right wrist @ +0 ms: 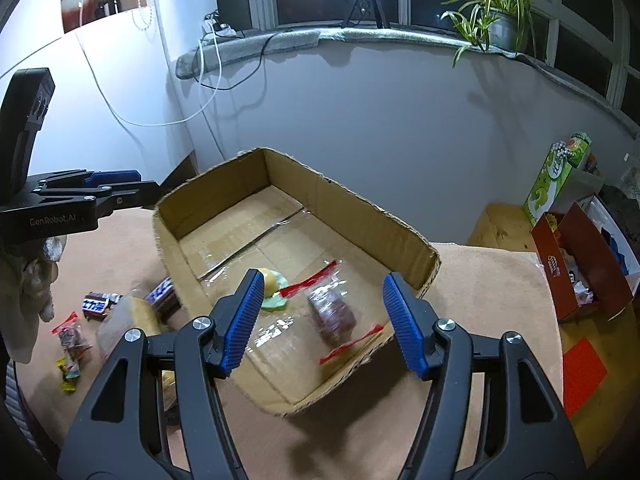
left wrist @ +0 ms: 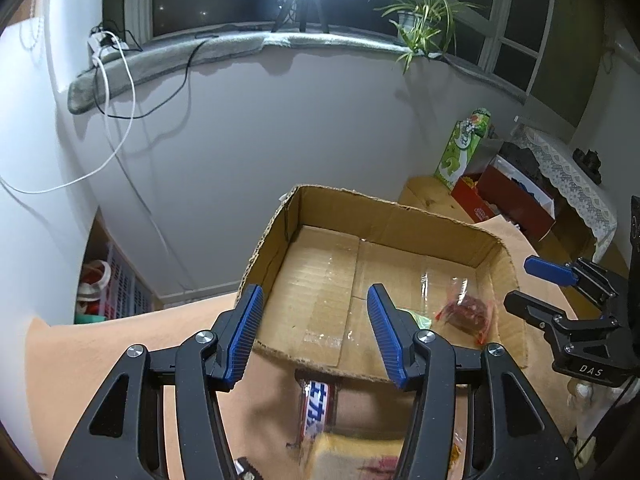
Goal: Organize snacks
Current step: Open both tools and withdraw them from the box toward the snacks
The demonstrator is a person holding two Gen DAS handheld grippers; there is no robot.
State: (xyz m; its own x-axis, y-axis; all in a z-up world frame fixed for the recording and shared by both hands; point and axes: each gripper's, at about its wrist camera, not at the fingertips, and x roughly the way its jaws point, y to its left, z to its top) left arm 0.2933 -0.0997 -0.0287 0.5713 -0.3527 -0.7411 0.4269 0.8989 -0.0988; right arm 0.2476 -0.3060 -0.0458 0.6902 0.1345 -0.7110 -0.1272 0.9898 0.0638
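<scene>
An open cardboard box (left wrist: 400, 216) (right wrist: 224, 216) sits on the peach-coloured table. Inside it lie a clear packet with red seals holding a dark red snack (right wrist: 332, 314) (left wrist: 466, 312) and a yellow-green snack (right wrist: 274, 288). My right gripper (right wrist: 324, 320) (left wrist: 516, 282) hangs open over the box's near right part, above the red packet and not touching it. My left gripper (left wrist: 316, 332) (right wrist: 150, 186) is open and empty over the box's left wall. In front of the box lie chocolate bars (left wrist: 316, 408) (right wrist: 98, 305), a yellow bread packet (left wrist: 352, 456) (right wrist: 124, 320) and small candy packets (right wrist: 70, 336).
A green carton (left wrist: 460, 148) (right wrist: 556, 176) and an open red box (left wrist: 512, 196) (right wrist: 588, 272) stand to the right on a lower wooden surface. A red sheet (right wrist: 584, 372) lies there too. Cables hang from the windowsill (left wrist: 240, 44). A gloved hand (right wrist: 32, 300) is at the left.
</scene>
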